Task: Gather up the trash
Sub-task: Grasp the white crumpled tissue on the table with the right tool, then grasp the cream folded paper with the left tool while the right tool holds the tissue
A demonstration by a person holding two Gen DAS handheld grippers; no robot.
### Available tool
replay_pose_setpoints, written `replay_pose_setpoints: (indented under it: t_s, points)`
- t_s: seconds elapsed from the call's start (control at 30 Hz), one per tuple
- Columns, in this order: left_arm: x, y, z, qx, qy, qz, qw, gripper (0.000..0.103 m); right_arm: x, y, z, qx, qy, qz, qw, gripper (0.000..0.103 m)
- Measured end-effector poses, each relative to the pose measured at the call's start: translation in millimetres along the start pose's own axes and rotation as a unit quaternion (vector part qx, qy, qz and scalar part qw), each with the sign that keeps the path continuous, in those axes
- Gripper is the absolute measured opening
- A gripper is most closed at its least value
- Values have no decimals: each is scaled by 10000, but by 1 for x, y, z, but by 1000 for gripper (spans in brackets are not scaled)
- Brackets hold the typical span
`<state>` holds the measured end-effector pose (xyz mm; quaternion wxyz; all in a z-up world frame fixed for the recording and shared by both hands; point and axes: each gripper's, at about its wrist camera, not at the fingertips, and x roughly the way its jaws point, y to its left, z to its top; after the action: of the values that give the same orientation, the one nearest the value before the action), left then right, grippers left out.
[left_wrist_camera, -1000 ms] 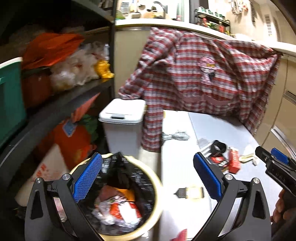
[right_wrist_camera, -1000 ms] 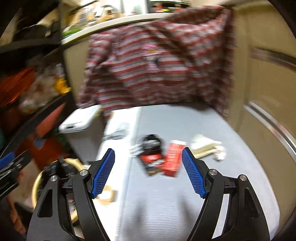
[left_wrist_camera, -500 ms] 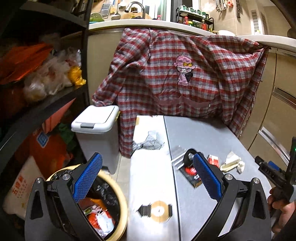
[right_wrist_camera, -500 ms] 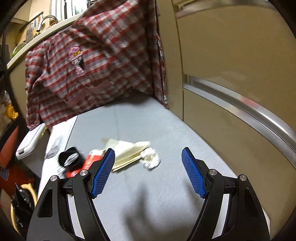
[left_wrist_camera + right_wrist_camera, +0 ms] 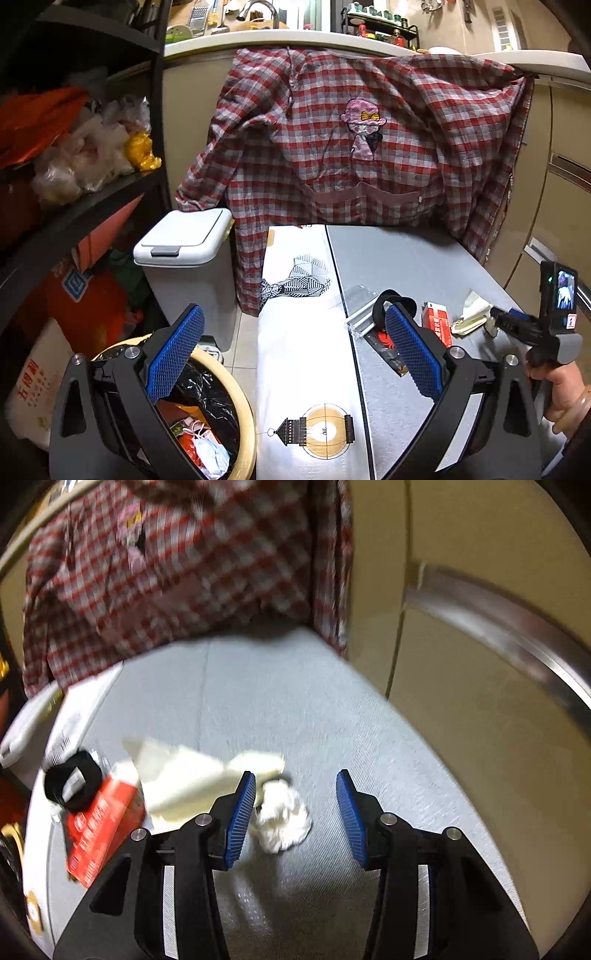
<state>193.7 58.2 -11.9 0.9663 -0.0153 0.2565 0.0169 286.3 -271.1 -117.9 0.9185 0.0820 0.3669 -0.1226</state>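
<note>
A crumpled white tissue ball (image 5: 282,819) lies on the grey tabletop (image 5: 295,709). My right gripper (image 5: 295,775) hangs low over it, jaws closing, with the ball between the blue pads and close to the left one; neither pad presses on it. Beside it lie a cream wrapper (image 5: 192,771), a red box (image 5: 98,830) and a black ring (image 5: 74,784). My left gripper (image 5: 293,312) stands open and holds nothing, over the gap between the round bin (image 5: 245,413) with its black liner and the table. In the left wrist view a hand (image 5: 561,387) holds the right gripper (image 5: 515,325) by the wrapper (image 5: 472,314).
A plaid shirt (image 5: 351,147) hangs from the counter behind the table. A white lidded bin (image 5: 184,243) stands left of it, and a dark shelf (image 5: 74,214) with bags fills the left side. A cabinet front with a metal handle (image 5: 517,638) borders the table on the right.
My right gripper has swung right and sunk down to the tissue ball, and its jaws have narrowed. My left gripper has shifted from above the round bin toward the table.
</note>
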Motion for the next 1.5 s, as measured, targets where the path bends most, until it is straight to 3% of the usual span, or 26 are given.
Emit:
replay_pose_setpoints:
  t_s: [0.03,0.27,0.5,0.7,0.9,1.27,1.37,1.4,1.47,1.5]
  points:
    - [2,1,0,-23,24,-4,10000,95,4,1,-2,-17,157,86,9998,9]
    - [4,-11,-2,-6,-28,-201,9998,95,-30,-6,6,-50,-466,46,9989,7]
    - [4,-41,-1,105,-140,-618,9979,95,-76,-20,30,-232,-684,139,9973,7]
    - [17,-99,-4,414,-138,-1437,9887,95,-113,-25,43,-714,-920,407,9924,8]
    - [58,-167,-20,757,8,-1894,9790,95,-106,-34,40,-648,-848,499,9930,8]
    - [124,-221,-31,949,515,-2215,9692,87,-92,-41,42,-467,-656,672,9945,8]
    - [138,-231,-32,1080,736,-2347,9632,79,-89,-42,41,-462,-613,651,9949,7]
    - [142,-233,-32,1112,823,-2403,9608,72,-88,-42,41,-466,-601,646,9950,7]
    - [152,-241,-35,1307,1069,-2476,9540,44,-88,-41,40,-487,-585,633,9951,7]
    - [153,-242,-37,1374,1138,-2511,9514,17,-87,-41,39,-486,-566,642,9951,7]
